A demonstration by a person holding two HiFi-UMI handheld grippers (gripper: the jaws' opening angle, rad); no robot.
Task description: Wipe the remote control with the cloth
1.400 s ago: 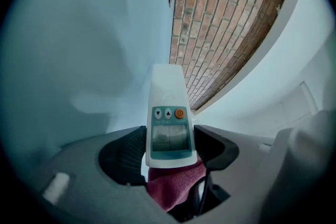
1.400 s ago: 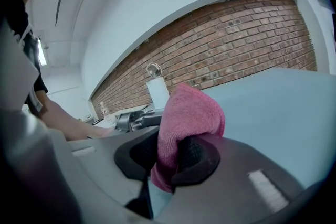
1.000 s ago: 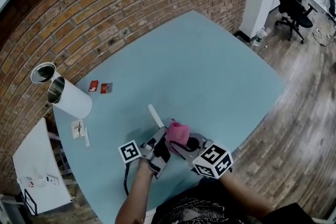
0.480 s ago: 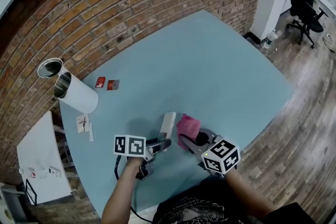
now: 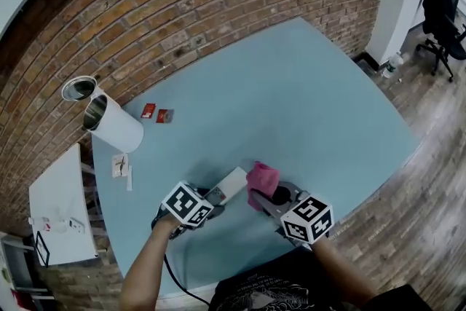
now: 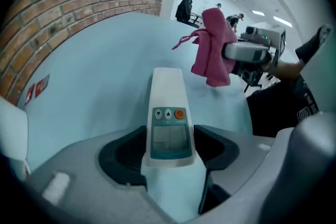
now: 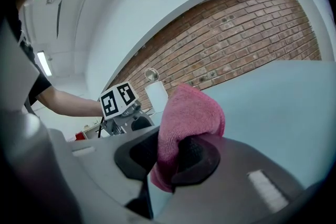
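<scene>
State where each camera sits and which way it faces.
Head view: on the head, looking steeply down at the table; left gripper, right gripper and forearms show.
Left gripper view: on that gripper, looking along the remote toward the cloth; its jaws show.
Right gripper view: on that gripper, facing the brick wall; its jaws and the left forearm show.
Shared: all three show the cloth.

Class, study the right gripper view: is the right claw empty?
No: the right claw is shut on the cloth, which bulges out between its pads.
</scene>
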